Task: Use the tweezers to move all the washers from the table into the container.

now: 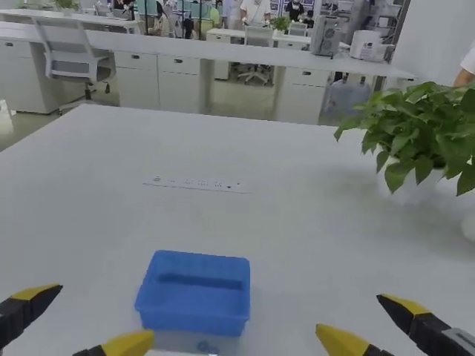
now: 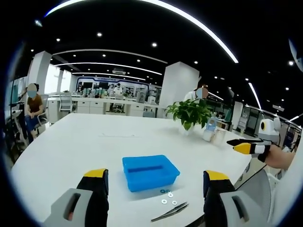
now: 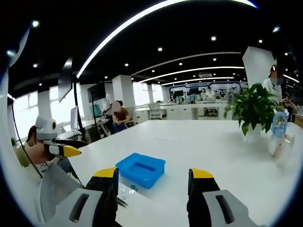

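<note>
A blue container [image 1: 194, 293] stands on the white table near its front edge. In the left gripper view several small washers [image 2: 166, 196] lie on the table just in front of the container [image 2: 150, 171], with the metal tweezers [image 2: 169, 212] beside them. The right gripper view has the washers [image 3: 128, 190] before the container [image 3: 140, 169] too. My left gripper [image 1: 78, 322] hangs open to the container's left. Open as well, my right gripper [image 1: 367, 322] hovers at its right. Neither holds anything, and both are above the table.
A potted green plant [image 1: 423, 141] in a white pot stands at the table's right. A flush socket strip [image 1: 194, 183] sits mid-table. Small bottles [image 2: 213, 135] stand near the plant. People sit at desks around the room.
</note>
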